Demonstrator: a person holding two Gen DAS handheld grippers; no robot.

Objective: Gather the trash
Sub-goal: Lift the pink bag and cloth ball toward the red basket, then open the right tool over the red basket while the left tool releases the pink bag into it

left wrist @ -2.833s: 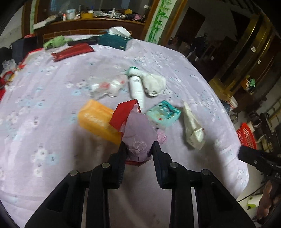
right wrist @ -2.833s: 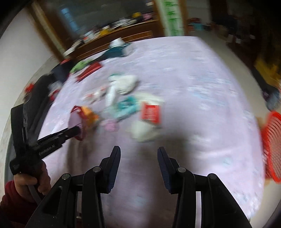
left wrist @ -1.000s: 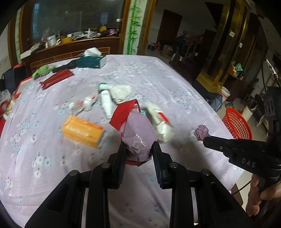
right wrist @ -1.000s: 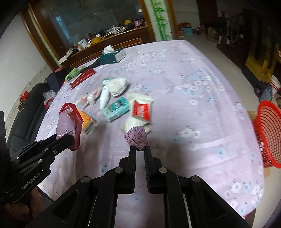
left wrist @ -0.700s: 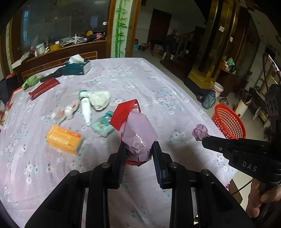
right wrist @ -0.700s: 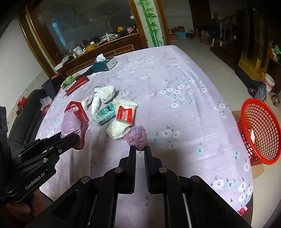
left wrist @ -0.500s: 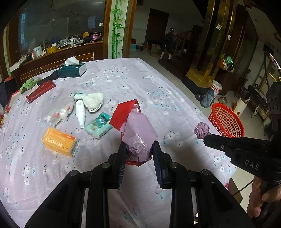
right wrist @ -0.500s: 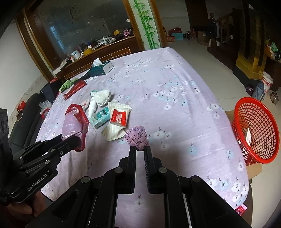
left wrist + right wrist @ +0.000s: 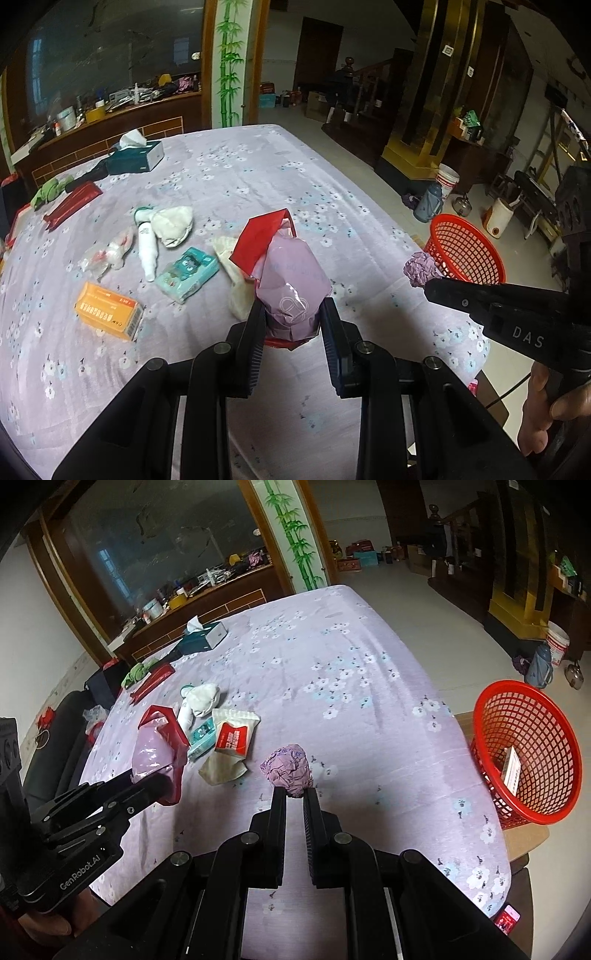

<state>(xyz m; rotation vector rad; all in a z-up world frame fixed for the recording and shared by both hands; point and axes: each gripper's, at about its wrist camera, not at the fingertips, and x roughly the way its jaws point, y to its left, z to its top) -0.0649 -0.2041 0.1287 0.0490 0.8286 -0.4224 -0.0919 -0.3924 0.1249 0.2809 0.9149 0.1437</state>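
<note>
1. My left gripper point(image 9: 291, 325) has its jaws pinching a pink and red plastic bag point(image 9: 291, 280), held up above the tabletop point(image 9: 258, 177), which wears a lilac flowered cloth.
2. My right gripper point(image 9: 294, 797) has its jaws pressed close on a crumpled purple paper ball point(image 9: 287, 765), lifted clear of the cloth near the tabletop's right edge.
3. In the left view that ball point(image 9: 421, 267) shows in front of the red basket point(image 9: 465, 247).
4. The red basket point(image 9: 528, 753) stands off the tabletop, just past its right edge, with a small box point(image 9: 511, 770) lying inside.
5. More trash lies in a loose cluster left of the tabletop's middle: an orange box point(image 9: 109, 311), a teal tissue pack point(image 9: 186, 273), a white tube point(image 9: 147, 247), a crumpled white cloth point(image 9: 173, 223) and a clear wrapper point(image 9: 107, 254).
6. A white pouch with a red label point(image 9: 234, 736) lies beside the teal pack in the right view.
7. Near the far left corner sit a tissue box point(image 9: 136, 157), a red flat pack point(image 9: 72, 206) and a green rag point(image 9: 51, 188).
</note>
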